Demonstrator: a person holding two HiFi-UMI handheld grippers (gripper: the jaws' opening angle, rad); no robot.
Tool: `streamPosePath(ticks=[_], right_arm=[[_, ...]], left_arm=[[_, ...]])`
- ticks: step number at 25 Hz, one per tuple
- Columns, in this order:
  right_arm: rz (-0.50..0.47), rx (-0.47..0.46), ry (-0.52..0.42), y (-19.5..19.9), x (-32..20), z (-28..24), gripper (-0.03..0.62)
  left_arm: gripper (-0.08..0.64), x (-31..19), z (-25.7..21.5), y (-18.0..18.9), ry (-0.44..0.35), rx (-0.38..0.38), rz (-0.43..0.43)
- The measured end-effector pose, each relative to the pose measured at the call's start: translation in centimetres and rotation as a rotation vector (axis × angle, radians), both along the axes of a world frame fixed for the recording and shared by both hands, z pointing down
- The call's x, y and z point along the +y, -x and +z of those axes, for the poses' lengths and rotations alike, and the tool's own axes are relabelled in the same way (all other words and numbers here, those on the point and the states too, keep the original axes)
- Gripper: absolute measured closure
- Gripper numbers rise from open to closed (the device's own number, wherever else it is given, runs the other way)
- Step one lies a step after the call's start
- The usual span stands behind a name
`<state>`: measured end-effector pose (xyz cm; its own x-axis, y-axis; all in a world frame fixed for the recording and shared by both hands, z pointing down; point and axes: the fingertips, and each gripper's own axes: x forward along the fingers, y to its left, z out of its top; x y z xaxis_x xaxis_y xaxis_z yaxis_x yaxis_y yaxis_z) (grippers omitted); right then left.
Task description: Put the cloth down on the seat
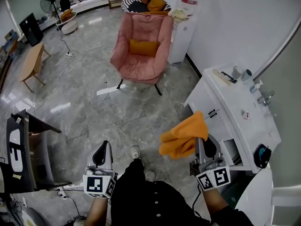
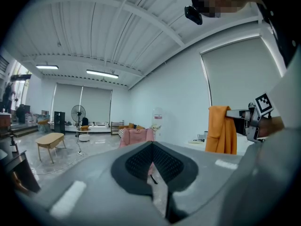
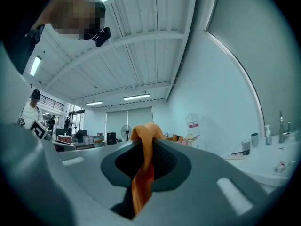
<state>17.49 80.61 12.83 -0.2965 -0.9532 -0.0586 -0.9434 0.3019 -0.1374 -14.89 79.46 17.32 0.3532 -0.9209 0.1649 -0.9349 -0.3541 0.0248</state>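
Seemingly soft, light and limp, the orange cloth (image 1: pixel 183 138) hangs pinched at a fold in the right tool (image 1: pixel 203 142), well apart from the pink armchair (image 1: pixel 141 46); the left tool (image 1: pixel 103 147) is closed, empty.

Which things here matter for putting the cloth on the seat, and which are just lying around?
Job:
orange cloth
right gripper holding it
pink armchair

Lying about:
standing fan
wooden table
cup on the white counter

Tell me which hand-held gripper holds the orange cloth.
The right hand-held gripper, its jaws shut on the orange cloth; the left hand-held gripper is shut and empty.
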Motion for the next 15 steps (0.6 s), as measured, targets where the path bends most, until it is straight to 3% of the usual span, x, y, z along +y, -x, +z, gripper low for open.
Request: streamPosePath(ticks=[15], right_arm=[[0.028,0.004,0.007,0.5,-9.7,-0.2,0.534]], left_arm=[[0.560,-11.6,-0.2,0.0,-0.013,0.019,0.035]])
